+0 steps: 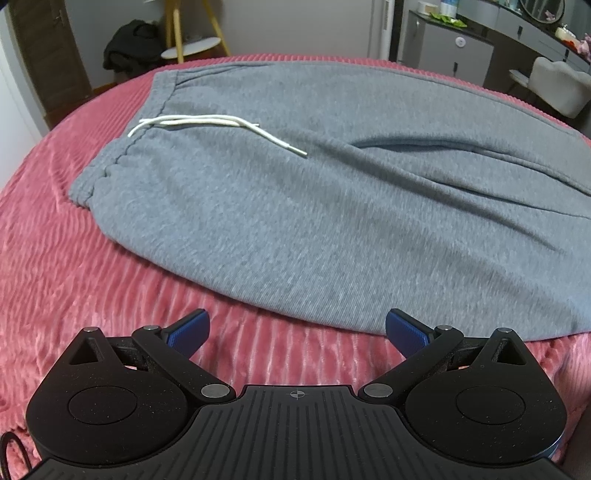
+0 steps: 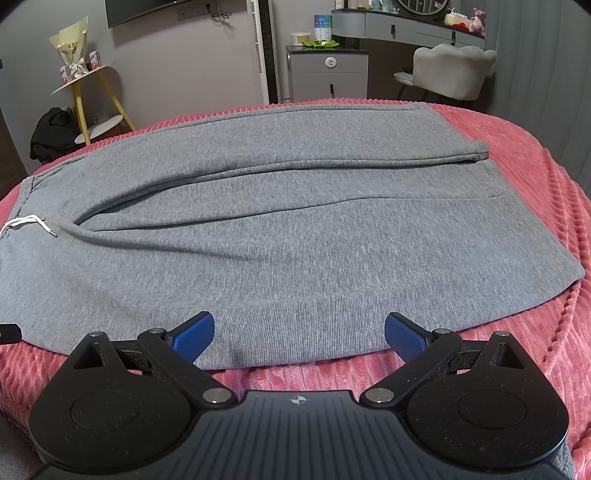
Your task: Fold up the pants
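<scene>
The grey pants (image 2: 280, 236) lie flat on the pink bed (image 2: 535, 177), unfolded. Both your left gripper (image 1: 295, 332) and right gripper (image 2: 299, 332) hover released at the near edge; next, I judge, grip that edge for the first fold

Bedroom: grey walls (image 2: 177, 55); yellow-legged round side table (image 2: 99, 125); grey cabinet (image 2: 328, 74); pale upholstered chair (image 2: 452, 70); wall-mounted screen (image 2: 144, 11).

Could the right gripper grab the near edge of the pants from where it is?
Probably yes. The right gripper is open, and the pants lie flat on the blanket with their near edge right between its fingertips; nothing stands in the way.
</scene>
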